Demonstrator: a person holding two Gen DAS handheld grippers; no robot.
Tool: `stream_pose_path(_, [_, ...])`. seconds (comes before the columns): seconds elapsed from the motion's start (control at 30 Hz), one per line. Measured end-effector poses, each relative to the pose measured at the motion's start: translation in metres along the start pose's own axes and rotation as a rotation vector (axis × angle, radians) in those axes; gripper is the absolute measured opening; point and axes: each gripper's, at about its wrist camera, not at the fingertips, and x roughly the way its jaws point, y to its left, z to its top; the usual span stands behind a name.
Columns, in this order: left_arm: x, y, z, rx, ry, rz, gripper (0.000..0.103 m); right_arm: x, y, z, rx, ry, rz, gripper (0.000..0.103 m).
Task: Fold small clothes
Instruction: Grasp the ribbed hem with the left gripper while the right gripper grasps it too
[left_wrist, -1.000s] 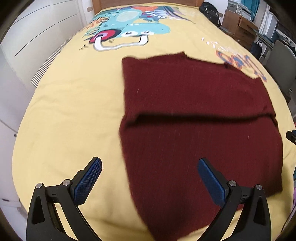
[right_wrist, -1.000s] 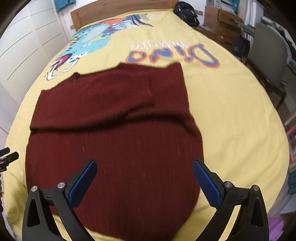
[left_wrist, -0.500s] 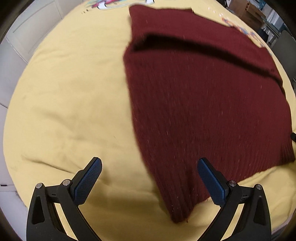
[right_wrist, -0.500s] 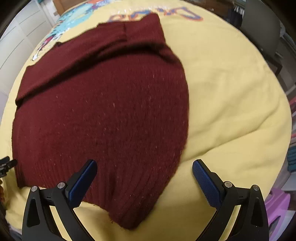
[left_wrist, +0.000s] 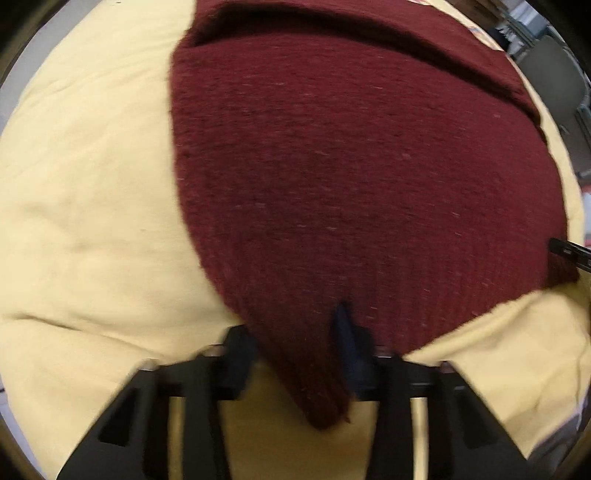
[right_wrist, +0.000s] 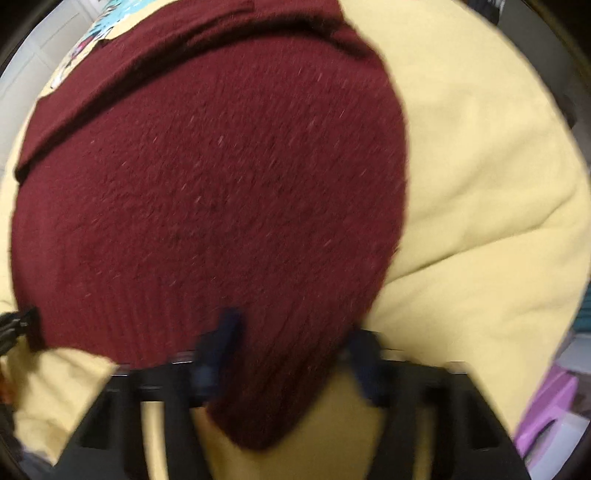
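A dark red knitted sweater (left_wrist: 351, 166) lies flat on the yellow bedspread (left_wrist: 81, 192), its sleeves folded across the far part. My left gripper (left_wrist: 295, 347) has its jaws narrowed around the sweater's near left hem corner, one blue pad (left_wrist: 345, 332) over the cloth. My right gripper (right_wrist: 291, 347) has its jaws narrowed around the near right hem corner of the sweater (right_wrist: 221, 184). Both views are blurred with motion. Each gripper's tip shows at the other view's edge.
The yellow bedspread (right_wrist: 480, 166) falls away at the near edge of the bed. A purple box (right_wrist: 546, 410) stands on the floor at the right. A chair (left_wrist: 554, 74) stands beyond the bed's right side.
Both grippers have dropped to the sweater's near hem and their jaws have closed in from wide open around its two corners.
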Motion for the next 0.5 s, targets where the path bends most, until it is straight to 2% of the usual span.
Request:
stream_pose_path(0.03, [-0.001,-0.003,0.0,0.007,0.0,-0.011,0.013,-0.001,0.0,-0.001,-0.004,0.0,0.021,0.026])
stream_pose_path(0.07, [-0.002,-0.006,0.001,0.016,-0.002,-0.015,0.012,-0.004,-0.001,-0.002,0.005,0.007,0.063,0.016])
stream_pose_path(0.2, [-0.015,-0.012,0.006,0.025,-0.024,-0.041,0.009,-0.022,0.0,0.001,-0.007,-0.018,0.101,0.013])
stream_pose_path(0.37, [-0.051,-0.018,0.018,0.031,-0.098,-0.069,0.009,-0.061,0.007,0.013,-0.013,-0.123,0.156,0.013])
stream_pose_path(0.5, [-0.078,-0.018,0.037,-0.002,-0.17,-0.116,0.009,-0.093,0.014,0.031,-0.03,-0.214,0.165,0.012])
